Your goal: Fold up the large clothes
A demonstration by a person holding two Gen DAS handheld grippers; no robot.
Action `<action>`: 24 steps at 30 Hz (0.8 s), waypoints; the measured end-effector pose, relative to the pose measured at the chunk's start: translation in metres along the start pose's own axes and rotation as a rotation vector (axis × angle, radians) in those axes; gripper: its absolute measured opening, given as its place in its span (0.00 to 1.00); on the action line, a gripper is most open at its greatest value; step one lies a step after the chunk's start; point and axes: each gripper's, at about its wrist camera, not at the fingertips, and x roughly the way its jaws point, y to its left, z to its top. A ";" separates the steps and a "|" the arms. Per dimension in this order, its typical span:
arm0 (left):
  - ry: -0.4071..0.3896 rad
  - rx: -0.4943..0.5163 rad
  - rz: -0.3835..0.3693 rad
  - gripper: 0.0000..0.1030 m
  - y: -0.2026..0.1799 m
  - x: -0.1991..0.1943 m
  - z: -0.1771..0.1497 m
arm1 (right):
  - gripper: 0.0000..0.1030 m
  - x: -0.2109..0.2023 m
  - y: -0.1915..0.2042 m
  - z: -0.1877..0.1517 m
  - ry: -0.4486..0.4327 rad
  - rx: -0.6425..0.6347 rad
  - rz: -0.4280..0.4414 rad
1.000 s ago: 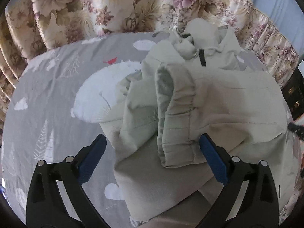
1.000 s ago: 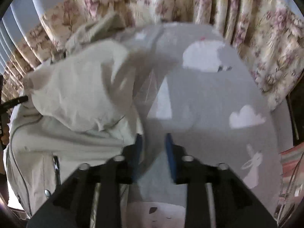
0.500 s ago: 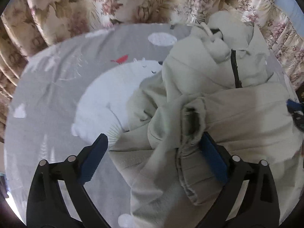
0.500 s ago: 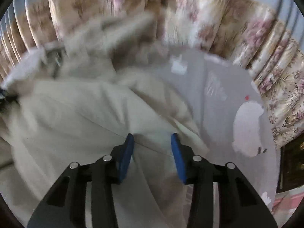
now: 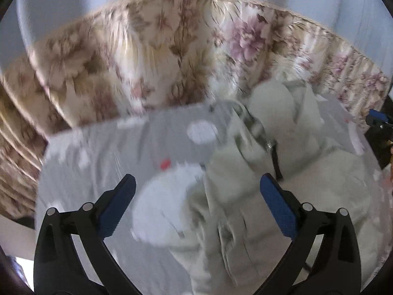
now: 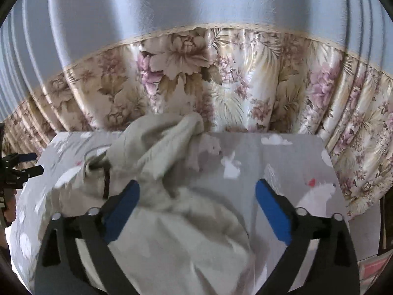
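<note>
We log both grippers as empty. The left gripper [image 5: 196, 191] has its blue-padded fingers spread wide, with nothing between them; the right gripper [image 6: 197, 196] likewise stands fully apart.

The pale beige zip-front hooded jacket [image 6: 172, 221] lies bunched on the grey bedsheet printed with white bears, rabbits and clouds [image 6: 282, 162]. Its hood end is heaped toward the cream floral curtain [image 6: 221, 86] at the far edge. The dark zipper [image 5: 276, 162] shows in the left wrist view, which is blurred, so fine seam detail there is unreadable. In that view the garment fills the right half, and the sheet's white bear print [image 5: 167, 211] lies bare between the fingers.

Judgement: the step in hand looks like picking fresh grasp points for the next fold.

To do it well, we would:
- choose two matching edge points, one per gripper, not the bulky middle;
- pinch a single layer if possible;
- pull the cloth taut before laying it over;
- flatten the crumpled hood first, as it may spoil a neat stack.
</note>
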 end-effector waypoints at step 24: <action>0.209 0.025 -0.138 0.75 -0.037 0.172 0.089 | 0.51 0.144 0.021 0.069 0.167 0.044 -0.016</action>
